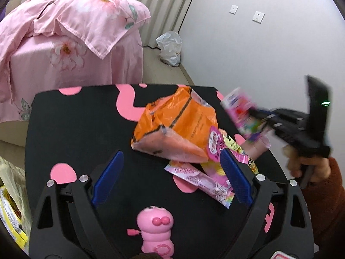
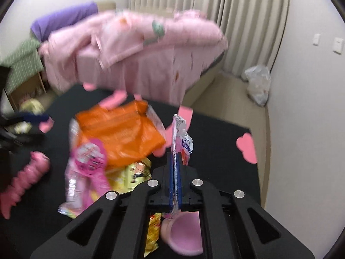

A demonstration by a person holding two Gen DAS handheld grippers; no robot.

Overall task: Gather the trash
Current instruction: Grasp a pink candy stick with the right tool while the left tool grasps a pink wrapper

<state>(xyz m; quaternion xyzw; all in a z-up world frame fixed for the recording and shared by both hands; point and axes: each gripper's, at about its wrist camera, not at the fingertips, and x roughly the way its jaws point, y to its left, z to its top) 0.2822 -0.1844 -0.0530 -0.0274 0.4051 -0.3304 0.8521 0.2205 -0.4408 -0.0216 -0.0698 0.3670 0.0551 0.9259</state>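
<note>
Trash lies heaped on the black, pink-patterned surface (image 1: 86,116): an orange bag (image 1: 172,125), a pink striped wrapper (image 1: 202,183) and other packets. The right gripper (image 2: 175,161) has its jaws clamped on a tissue packet (image 2: 183,142). The left gripper (image 1: 170,172) has its jaws wide apart and empty above the pile.

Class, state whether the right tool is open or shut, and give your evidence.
Shut. The right tool's blue pads press together on a thin tissue packet sticking up between them.

Table's left half (image 1: 71,125) bare; orange bag (image 1: 172,125), wrappers (image 1: 200,181) crowd ctr, pink toy (image 1: 155,228) near edge.
</note>
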